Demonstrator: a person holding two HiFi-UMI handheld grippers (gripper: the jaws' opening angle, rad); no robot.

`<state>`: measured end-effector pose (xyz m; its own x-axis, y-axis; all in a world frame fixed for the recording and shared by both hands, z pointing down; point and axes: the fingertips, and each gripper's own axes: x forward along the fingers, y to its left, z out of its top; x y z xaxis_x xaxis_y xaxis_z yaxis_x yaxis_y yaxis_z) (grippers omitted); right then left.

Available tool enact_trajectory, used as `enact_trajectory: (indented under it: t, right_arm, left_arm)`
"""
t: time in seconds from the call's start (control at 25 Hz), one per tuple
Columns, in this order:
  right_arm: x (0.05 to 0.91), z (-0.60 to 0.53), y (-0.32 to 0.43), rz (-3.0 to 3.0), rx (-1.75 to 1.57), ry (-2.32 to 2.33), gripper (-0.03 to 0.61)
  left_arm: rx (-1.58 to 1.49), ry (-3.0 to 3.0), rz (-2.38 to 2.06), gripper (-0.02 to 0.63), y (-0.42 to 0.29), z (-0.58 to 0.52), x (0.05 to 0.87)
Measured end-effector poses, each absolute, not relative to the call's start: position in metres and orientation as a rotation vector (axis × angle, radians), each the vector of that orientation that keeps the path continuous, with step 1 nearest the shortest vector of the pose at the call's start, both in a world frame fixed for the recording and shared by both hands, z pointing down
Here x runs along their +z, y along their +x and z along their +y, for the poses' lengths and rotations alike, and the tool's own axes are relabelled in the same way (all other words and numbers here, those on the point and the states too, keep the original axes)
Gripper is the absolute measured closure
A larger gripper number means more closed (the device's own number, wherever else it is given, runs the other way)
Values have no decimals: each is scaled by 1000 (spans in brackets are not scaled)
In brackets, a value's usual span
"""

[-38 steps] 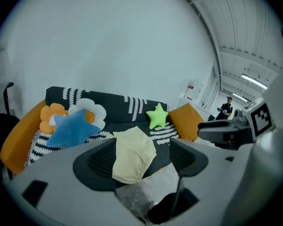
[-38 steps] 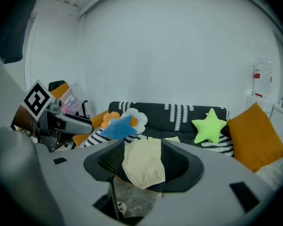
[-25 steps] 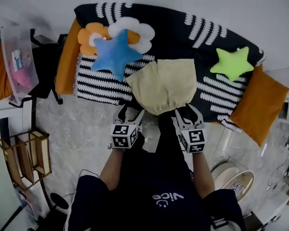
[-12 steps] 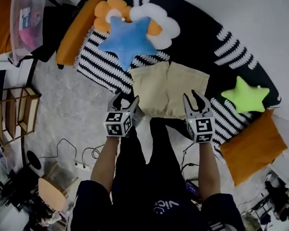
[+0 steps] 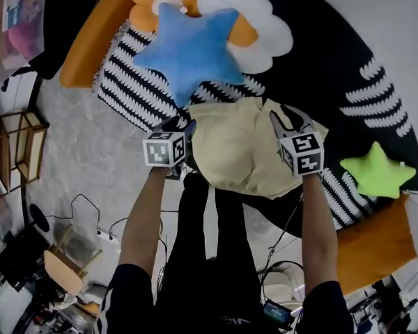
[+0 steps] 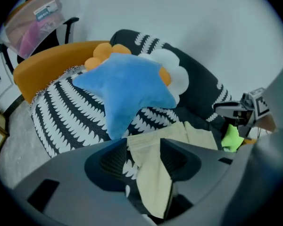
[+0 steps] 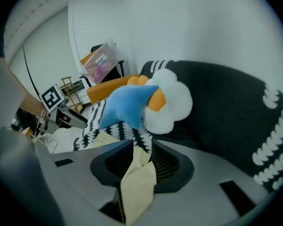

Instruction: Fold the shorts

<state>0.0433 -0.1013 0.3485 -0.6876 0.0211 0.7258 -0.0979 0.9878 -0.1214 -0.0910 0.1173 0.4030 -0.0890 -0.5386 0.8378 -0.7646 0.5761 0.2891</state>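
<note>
The left gripper (image 5: 183, 126), jaws just closing yet partly apart, straddles the nine o'clock edge of the beige shorts (image 5: 240, 152); the right gripper (image 5: 287, 115), also closing, pinches their cloth at two o'clock.

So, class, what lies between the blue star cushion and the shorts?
Only a band of striped cover separates the blue star cushion from the shorts; the head view shows it, the left gripper view too.

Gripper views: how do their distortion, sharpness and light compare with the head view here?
Head view: wide-angle bend curves the sofa, light is even, and the shorts read fairly sharp. Left gripper view: strong barrel bend, black corners, blue star cushion slightly soft. Right gripper view: same dark corners, bright flat wall, shorts soft up close.
</note>
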Motion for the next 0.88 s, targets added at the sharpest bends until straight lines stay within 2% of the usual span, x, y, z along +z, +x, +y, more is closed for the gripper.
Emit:
enact_trajectory:
  t: [0.12, 0.2, 0.44, 0.48, 0.52, 0.56, 0.6, 0.64, 0.72, 0.88]
  right_arm:
    - [402, -105, 27, -2244, 215, -12, 459]
    - [434, -107, 19, -2196, 234, -38, 492]
    - [501, -105, 6, -2026, 283, -92, 440]
    - [508, -105, 3, -2011, 275, -100, 448]
    - [512, -104, 0, -2006, 263, -108, 482]
    - [513, -103, -2, -2009, 248, -118, 518]
    - [512, -102, -3, -2014, 234, -130, 548]
    - [509, -102, -3, -2023, 222, -142, 549]
    - [497, -110, -6, -2067, 217, -128, 551]
    - [480, -151, -16, -2160, 336, 35, 552]
  left_arm:
    - [298, 1049, -1733, 402, -105, 117, 443]
    - [284, 1020, -1741, 407, -113, 114, 462]
    - [294, 1006, -1689, 425, -116, 107, 503]
    - [283, 999, -1691, 425, -118, 105, 505]
    - [287, 998, -1699, 434, -121, 104, 506]
    - [313, 1006, -1709, 473, -123, 104, 506]
    - [354, 1028, -1716, 562, -123, 104, 504]
    - [403, 1060, -1723, 591, -121, 103, 501]
    - [463, 1115, -1764, 594, -122, 101, 488]
    - [375, 1047, -1972, 601, -148, 100, 461]
